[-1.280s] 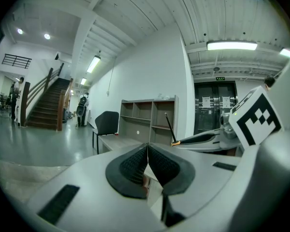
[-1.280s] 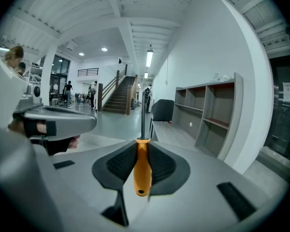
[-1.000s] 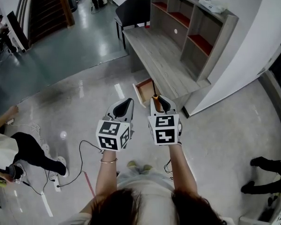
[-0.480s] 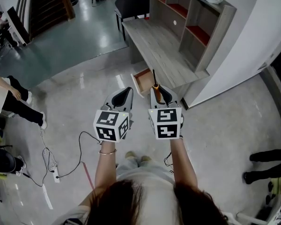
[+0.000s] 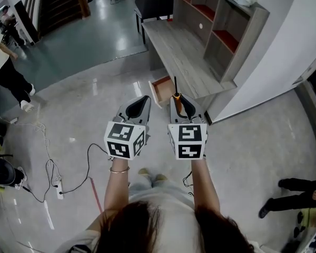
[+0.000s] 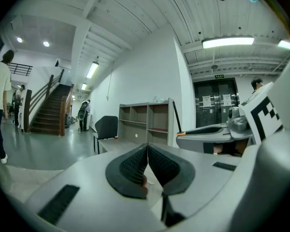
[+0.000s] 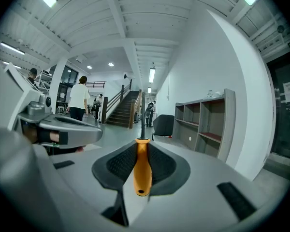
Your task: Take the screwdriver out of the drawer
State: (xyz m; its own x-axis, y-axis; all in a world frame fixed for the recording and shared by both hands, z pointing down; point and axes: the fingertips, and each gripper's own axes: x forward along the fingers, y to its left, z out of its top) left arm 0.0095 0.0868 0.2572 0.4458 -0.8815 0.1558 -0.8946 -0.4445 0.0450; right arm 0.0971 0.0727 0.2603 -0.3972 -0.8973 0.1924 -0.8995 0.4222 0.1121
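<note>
Far left, a bystander (image 5: 9, 73) walks on the floor, and a power cable (image 5: 68, 182) trails over it. Neither belongs to the task.

The left tool (image 5: 137, 105) is held level at about chest height. Its jaws are pressed together with nothing between them. It looks idle, likely parked beside the other hand because it has no job here.

Just ahead and between the two tools, the drawer (image 5: 160, 95) hangs pulled out from under the counter (image 5: 179, 57).

The right tool (image 5: 180, 104) is clamped on the screwdriver (image 7: 142, 170). The pads grip the orange handle on both sides, and the dark shaft points forward, away from the person and toward the drawer. Gripping the thick handle rather than the thin shaft gives a surer hold, I'd say.

The screwdriver is clear of the drawer and in the air over the floor, touching nothing else, so the take-out looks done. A place to set it down remains; the counter is nearest.

Right of that, a shelf unit (image 5: 221, 33) stands on the counter against the wall.
</note>
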